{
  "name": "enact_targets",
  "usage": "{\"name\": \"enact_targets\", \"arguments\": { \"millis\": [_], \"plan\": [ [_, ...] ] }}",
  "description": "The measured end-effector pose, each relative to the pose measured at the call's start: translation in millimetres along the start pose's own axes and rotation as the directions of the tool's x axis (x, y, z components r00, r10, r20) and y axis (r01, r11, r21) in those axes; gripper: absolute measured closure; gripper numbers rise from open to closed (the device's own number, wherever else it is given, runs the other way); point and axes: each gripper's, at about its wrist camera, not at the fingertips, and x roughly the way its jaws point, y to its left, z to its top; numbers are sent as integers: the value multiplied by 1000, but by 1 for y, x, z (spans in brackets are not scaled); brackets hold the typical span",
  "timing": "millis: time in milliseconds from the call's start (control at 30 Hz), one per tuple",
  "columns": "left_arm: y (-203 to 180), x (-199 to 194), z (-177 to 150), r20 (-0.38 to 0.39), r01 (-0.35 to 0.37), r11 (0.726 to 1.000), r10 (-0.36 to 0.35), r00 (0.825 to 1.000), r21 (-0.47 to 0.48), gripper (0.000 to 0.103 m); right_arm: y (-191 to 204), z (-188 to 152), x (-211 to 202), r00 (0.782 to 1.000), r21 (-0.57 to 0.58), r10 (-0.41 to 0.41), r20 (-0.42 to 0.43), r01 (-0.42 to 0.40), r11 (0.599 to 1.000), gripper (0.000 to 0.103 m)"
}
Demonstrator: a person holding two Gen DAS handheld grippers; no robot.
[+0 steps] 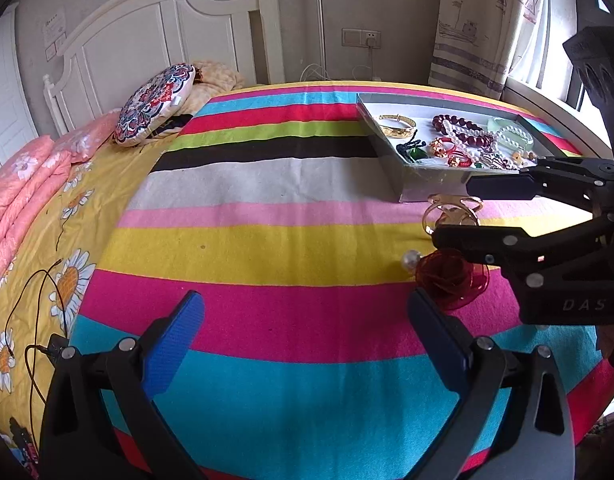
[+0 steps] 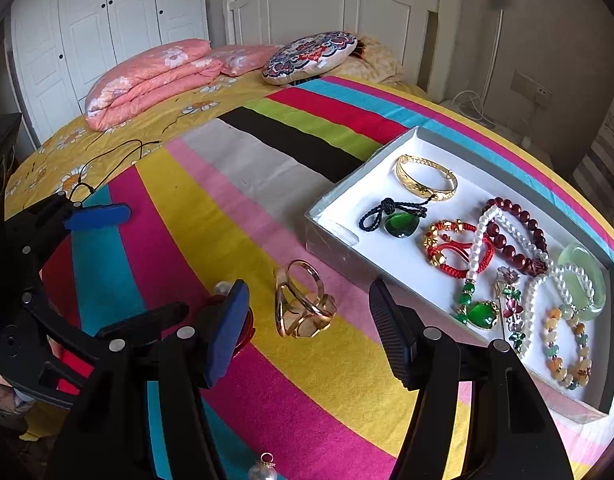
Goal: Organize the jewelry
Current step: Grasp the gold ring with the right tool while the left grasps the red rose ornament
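A gold ring-shaped ornament (image 2: pixel 303 304) lies on the striped blanket, just ahead of and between the fingers of my open, empty right gripper (image 2: pixel 311 320); it also shows in the left wrist view (image 1: pixel 451 210). A grey tray (image 2: pixel 331 240) with a white floor holds a gold bangle (image 2: pixel 425 182), a green pendant on dark cord (image 2: pixel 399 222), red and pearl bead strings and other pieces. A red fabric flower (image 1: pixel 451 276) with a pearl bead (image 1: pixel 410 258) lies by my right gripper (image 1: pixel 451 208). My left gripper (image 1: pixel 303 320) is open and empty over the blanket.
A second pearl bead (image 2: pixel 263 468) lies near the front edge. A thin dark cord (image 1: pixel 39 304) lies on the yellow sheet at left. A patterned cushion (image 1: pixel 157 104), a folded pink quilt (image 2: pixel 151 80) and a white headboard (image 2: pixel 339 4) are at the far end.
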Motion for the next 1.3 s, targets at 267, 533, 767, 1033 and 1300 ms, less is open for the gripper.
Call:
{"name": "enact_targets", "arguments": {
  "millis": [267, 533, 767, 1033, 1300],
  "plan": [
    [-1, 1, 0, -9, -5, 1000, 5, 1000, 7, 3, 5, -7, -15, 996, -61, -76, 45, 78, 995, 83],
    [-8, -1, -2, 0, -25, 998, 25, 1000, 57, 3, -24, -40, -54, 994, 41, -62, 93, 58, 997, 83],
    [1, 1, -1, -14, 20, 1000, -20, 1000, 10, 3, -49, -86, -89, 989, 164, -62, 133, 39, 986, 83],
    [-9, -12, -4, 34, 82, 997, -82, 996, 0, 3, -75, -112, -103, 983, 270, -57, 175, 8, 963, 83],
    [-48, -18, 6, 71, 144, 979, -155, 985, 141, 3, -78, -113, -100, 984, 281, -36, 177, -16, 960, 83]
  ]
}}
